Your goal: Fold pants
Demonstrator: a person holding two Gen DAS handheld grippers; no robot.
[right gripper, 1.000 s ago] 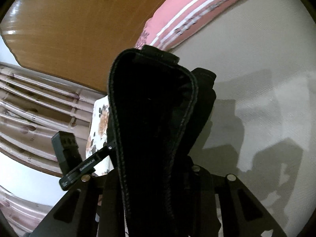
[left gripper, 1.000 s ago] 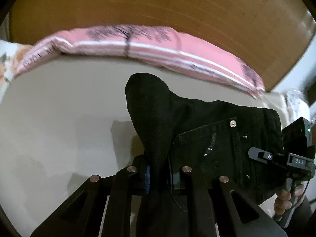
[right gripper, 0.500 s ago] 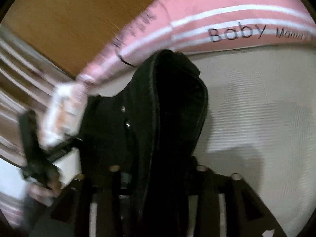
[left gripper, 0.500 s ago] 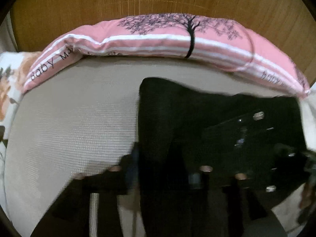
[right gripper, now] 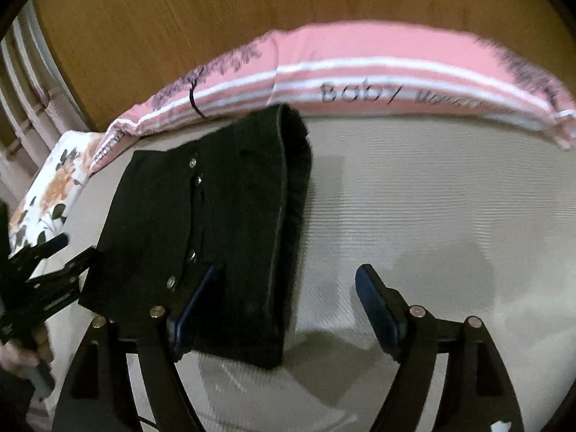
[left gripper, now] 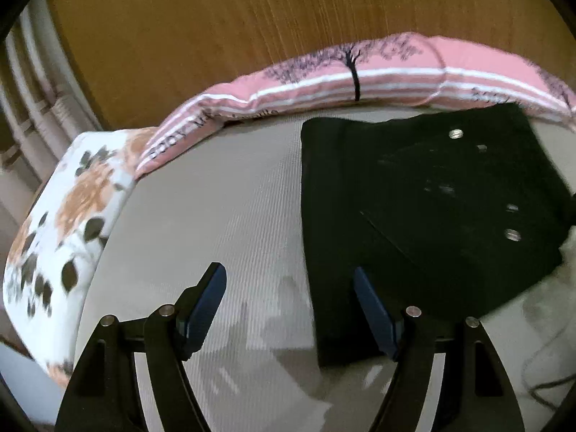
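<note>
You've got a wooden headboard (left gripper: pixel 223 36) across the back, with a long pink pillow (left gripper: pixel 360 75) (tree print, white stripes, "Baby" lettering on it) lying along its foot on a beige bed (left gripper: pixel 223 216). A floral pillow (left gripper: pixel 68 223) sits off at the left end of the pink one.

The black pants (left gripper: pixel 414 216) are lying folded on the bed, their far edge right up near the pink pillow. A few metal rivets and a button show on the top layer. In your right wrist view the pants (right gripper: pixel 216 216) look like a thick folded stack with the fold edge running toward the camera.

Your left hand-held gripper (left gripper: pixel 289 302) is spread wide with nothing in it; its right finger sits over the near edge of the pants, the left one over bare bed. Your right hand-held gripper (right gripper: pixel 284 298) is spread just as wide and also has hold of nothing, its left finger over the near corner of the pants and the right one over bare bed. The left hand-held gripper (right gripper: pixel 46 262) also shows at the left edge of the right wrist view, just beside the pants.
</note>
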